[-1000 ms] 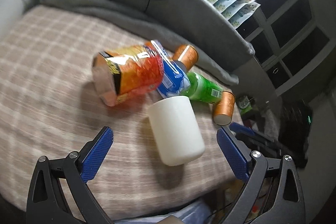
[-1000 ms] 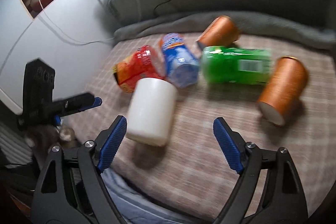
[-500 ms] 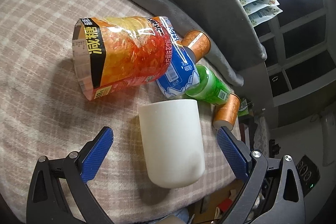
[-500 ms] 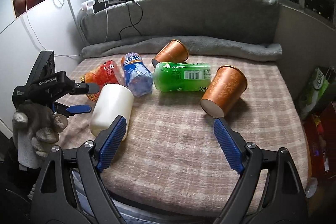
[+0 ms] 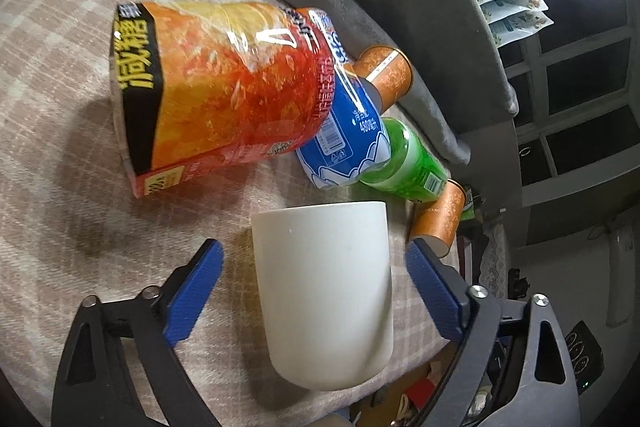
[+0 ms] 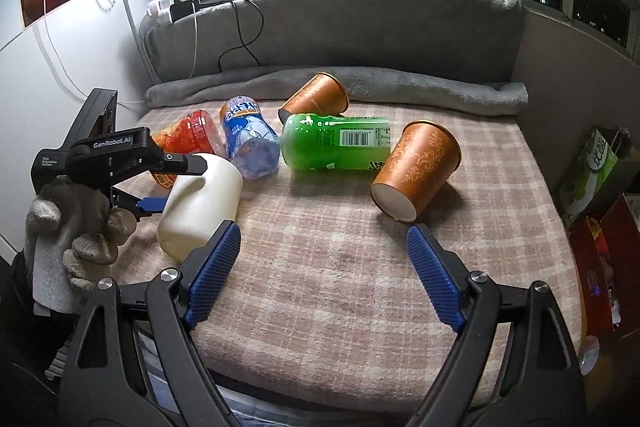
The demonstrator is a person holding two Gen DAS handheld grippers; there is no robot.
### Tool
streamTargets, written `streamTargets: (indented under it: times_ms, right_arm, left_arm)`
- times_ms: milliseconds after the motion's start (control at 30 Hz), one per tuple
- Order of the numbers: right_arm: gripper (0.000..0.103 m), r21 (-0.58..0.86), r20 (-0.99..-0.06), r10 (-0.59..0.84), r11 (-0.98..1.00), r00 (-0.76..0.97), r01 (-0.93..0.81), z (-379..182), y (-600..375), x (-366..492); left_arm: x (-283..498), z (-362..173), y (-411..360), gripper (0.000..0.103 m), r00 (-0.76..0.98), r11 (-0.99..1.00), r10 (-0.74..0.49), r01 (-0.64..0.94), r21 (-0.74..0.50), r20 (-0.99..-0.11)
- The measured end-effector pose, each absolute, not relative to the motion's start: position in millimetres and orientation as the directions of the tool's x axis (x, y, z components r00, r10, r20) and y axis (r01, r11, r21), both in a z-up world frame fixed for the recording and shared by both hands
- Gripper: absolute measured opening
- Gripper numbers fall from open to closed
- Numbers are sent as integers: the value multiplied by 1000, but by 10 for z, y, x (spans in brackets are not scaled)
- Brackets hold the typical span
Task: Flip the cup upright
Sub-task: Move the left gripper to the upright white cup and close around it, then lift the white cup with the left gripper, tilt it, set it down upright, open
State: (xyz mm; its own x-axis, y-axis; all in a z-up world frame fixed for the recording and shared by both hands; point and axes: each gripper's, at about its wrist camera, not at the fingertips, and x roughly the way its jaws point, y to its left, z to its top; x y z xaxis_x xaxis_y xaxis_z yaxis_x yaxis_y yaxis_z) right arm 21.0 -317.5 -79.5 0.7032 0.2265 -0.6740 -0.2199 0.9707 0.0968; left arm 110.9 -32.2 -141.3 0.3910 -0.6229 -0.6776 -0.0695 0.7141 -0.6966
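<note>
A white cup (image 5: pixel 326 287) lies on its side on the plaid blanket near the front left edge; it also shows in the right wrist view (image 6: pixel 200 203). My left gripper (image 5: pixel 314 273) is open, its blue fingers on either side of the cup with a gap on both sides; in the right wrist view (image 6: pixel 168 187) its jaws straddle the cup. My right gripper (image 6: pixel 324 267) is open and empty above the blanket's front. An orange paper cup (image 6: pixel 416 169) lies on its side at the right, another orange cup (image 6: pixel 314 99) at the back.
An orange-red snack bag (image 5: pixel 216 95), a blue bottle (image 5: pixel 344 143) and a green bottle (image 6: pixel 338 143) lie just behind the white cup. A grey padded backrest (image 6: pixel 360 27) bounds the far side. Boxes (image 6: pixel 604 227) stand off the right edge.
My left gripper has moved forward, so the white cup now lies between its fingers. My right gripper has pulled back and steadied, giving a wider view.
</note>
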Motion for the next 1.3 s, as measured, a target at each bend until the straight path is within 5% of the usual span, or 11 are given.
streamTargets:
  times_ms: [267, 1300]
  right_arm:
    - [88, 93, -677, 205, 977, 707, -194, -832, -3257, 227]
    - [88, 111, -681, 205, 978, 703, -177, -872, -3312, 261]
  left_arm:
    - [1128, -1428, -381, 75, 371, 723, -627, -52, -689, -685]
    - [896, -975, -754, 75, 527, 862, -486, 160, -480, -697]
